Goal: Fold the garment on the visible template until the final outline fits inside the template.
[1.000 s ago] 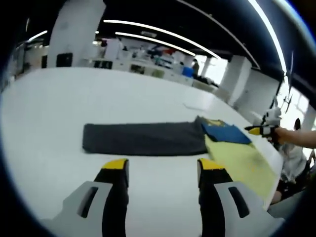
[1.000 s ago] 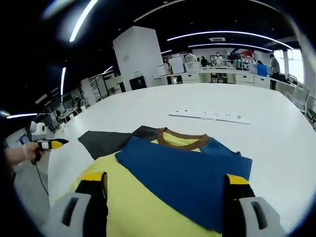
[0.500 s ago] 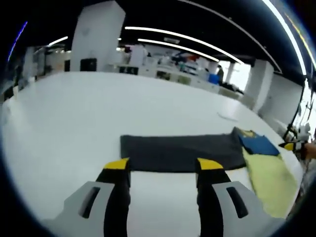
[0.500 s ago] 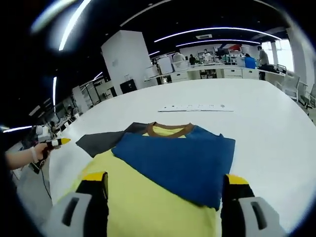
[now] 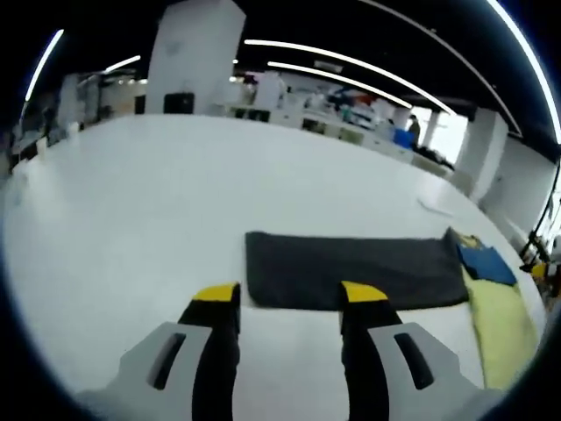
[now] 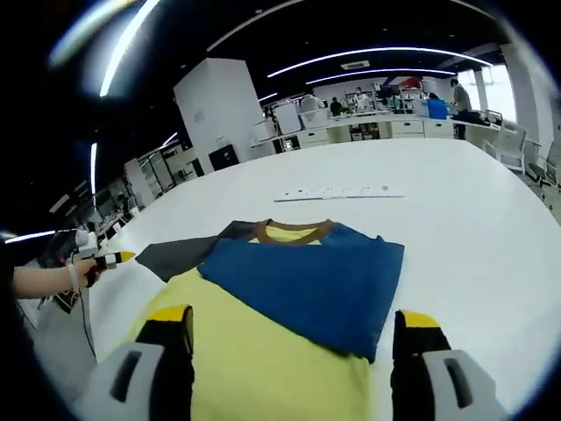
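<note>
Yellow-and-blue cotton T-shirt (image 6: 289,324) lay lower centre on the white counter (image 6: 456,228); both claws, left (image 5: 289,303) and right (image 6: 289,320), were spread and empty; best pinch the hem squarely.

A wide white worktop (image 6: 473,219) carries a long white strip (image 6: 339,192) lying flat toward twelve o'clock. Beyond it stand a white pillar (image 6: 219,110), desks with equipment (image 6: 368,123), and people (image 6: 458,95) at one o'clock.
</note>
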